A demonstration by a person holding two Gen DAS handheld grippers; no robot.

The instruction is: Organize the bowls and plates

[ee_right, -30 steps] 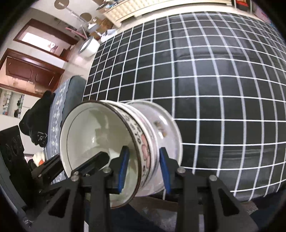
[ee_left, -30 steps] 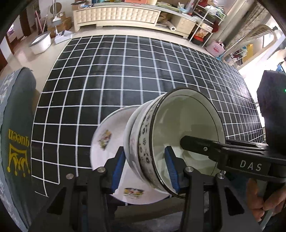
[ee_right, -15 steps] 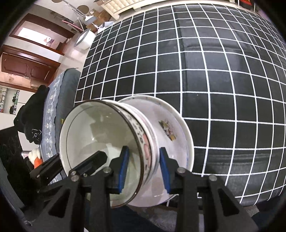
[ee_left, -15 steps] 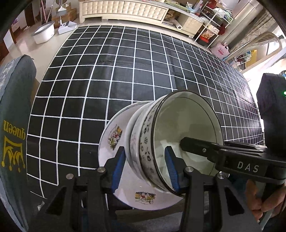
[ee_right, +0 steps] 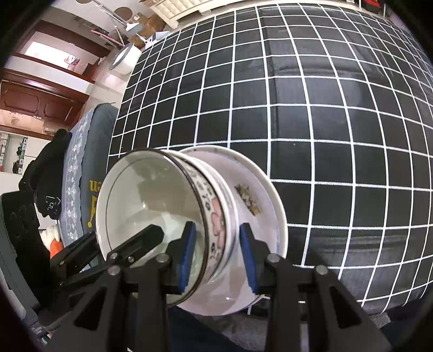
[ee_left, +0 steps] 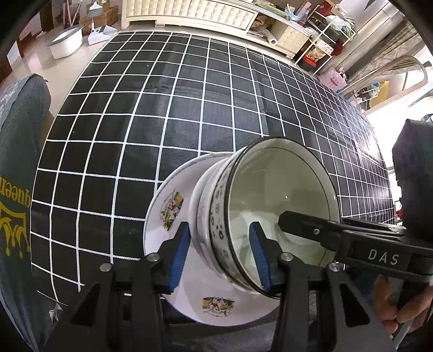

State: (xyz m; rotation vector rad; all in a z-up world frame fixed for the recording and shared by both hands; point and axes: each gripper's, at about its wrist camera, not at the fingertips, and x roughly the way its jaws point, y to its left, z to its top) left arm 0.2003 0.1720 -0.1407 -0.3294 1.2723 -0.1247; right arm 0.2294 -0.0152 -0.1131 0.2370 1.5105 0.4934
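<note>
A stack of nested bowls [ee_left: 281, 205] sits on a white plate [ee_left: 167, 216] with cartoon prints, near the front edge of the black checked tablecloth [ee_left: 189, 108]. The top bowl has a dark rim and a patterned wall. My left gripper [ee_left: 219, 254] is shut on the walls of the bowls, one blue pad inside the top bowl and one outside. From the opposite side my right gripper [ee_right: 217, 254] is shut on the same bowls [ee_right: 151, 205], above the plate [ee_right: 251, 200]. Each gripper's black finger shows inside the bowl in the other's view.
The checked cloth [ee_right: 311, 121] spreads far beyond the stack. A grey chair back with yellow lettering [ee_left: 16, 189] stands at the left edge. A white basin [ee_left: 65, 44] and a cream cabinet [ee_left: 189, 15] lie on the floor side beyond. A hand [ee_left: 389, 306] holds the right gripper.
The plate and bowl stack, held by both grippers, has shifted forward over the cloth and now shows more of the plate's face; both grips stay the same.
</note>
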